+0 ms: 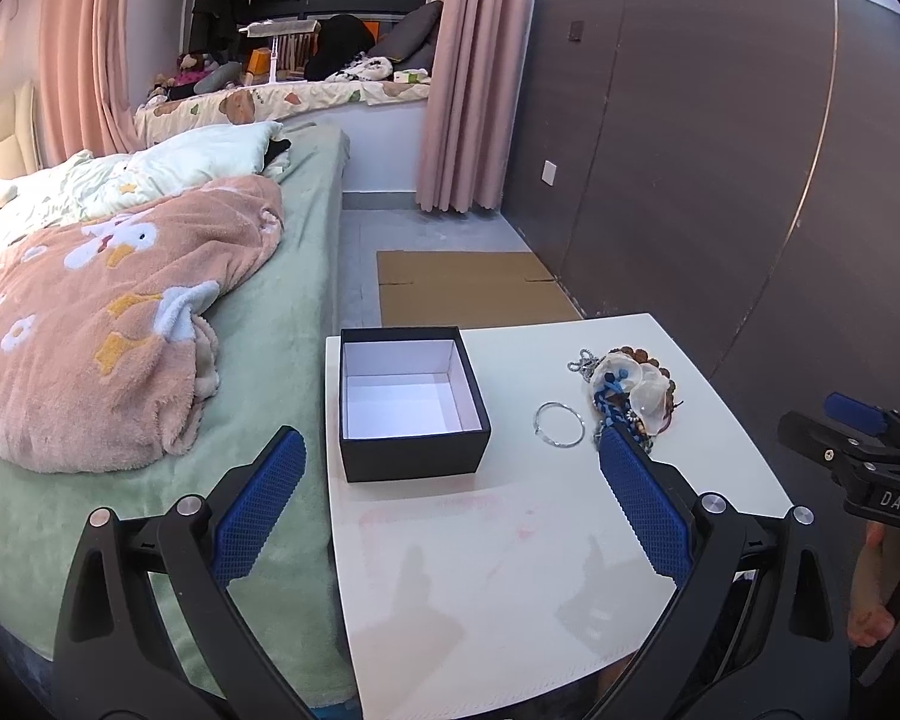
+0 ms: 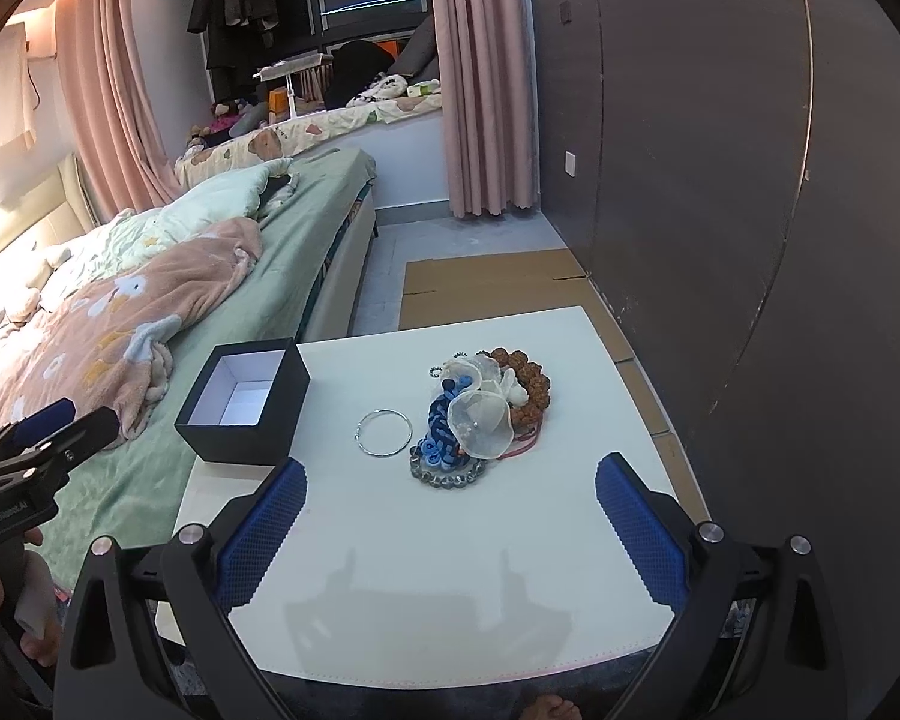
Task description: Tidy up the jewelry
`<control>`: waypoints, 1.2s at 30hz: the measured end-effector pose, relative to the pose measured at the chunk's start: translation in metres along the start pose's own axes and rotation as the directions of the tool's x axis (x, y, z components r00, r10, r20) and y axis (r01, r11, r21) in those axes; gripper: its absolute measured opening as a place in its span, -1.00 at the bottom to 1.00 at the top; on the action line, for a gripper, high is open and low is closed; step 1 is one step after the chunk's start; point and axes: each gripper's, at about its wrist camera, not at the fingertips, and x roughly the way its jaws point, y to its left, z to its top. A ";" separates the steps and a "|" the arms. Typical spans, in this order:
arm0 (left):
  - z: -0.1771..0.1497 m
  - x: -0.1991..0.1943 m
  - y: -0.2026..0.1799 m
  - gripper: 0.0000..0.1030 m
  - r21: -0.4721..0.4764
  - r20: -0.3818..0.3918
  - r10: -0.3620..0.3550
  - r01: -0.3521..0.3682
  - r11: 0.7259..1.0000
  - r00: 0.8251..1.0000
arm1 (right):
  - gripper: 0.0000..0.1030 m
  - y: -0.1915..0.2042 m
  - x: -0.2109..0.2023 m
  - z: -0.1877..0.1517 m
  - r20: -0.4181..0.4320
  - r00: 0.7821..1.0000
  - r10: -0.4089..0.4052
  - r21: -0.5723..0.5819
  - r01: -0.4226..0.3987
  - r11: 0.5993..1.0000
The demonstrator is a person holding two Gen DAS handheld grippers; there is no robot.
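Pile of jewelry (image 2: 480, 408) near the table's (image 2: 558, 540) far right side, silver bangle (image 2: 383, 432) just beside it, black box (image 2: 243, 402) with nothing inside at the far left corner, left gripper (image 1: 450, 498) and right gripper (image 2: 450, 516) both wide apart, holding nothing.

Bed (image 1: 282, 312) with green sheet left of the table; pink fleece blanket (image 1: 108, 324) crumpled on it. Flattened cardboard (image 1: 468, 288) on floor beyond. Pink curtains (image 1: 468, 78) flank window; dark wall panels (image 1: 720, 168) right.
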 end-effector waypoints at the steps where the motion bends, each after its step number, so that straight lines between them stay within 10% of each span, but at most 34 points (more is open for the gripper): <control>1: 0.000 0.000 0.000 0.90 0.001 0.002 0.000 0.000 1.000 1.000 | 0.85 0.001 0.000 0.000 0.000 1.000 -0.001 0.002 0.001 1.000; 36: -0.005 0.001 0.001 0.90 0.013 0.011 0.000 0.000 1.000 1.000 | 0.85 0.003 0.000 -0.001 -0.005 1.000 -0.017 0.001 0.017 1.000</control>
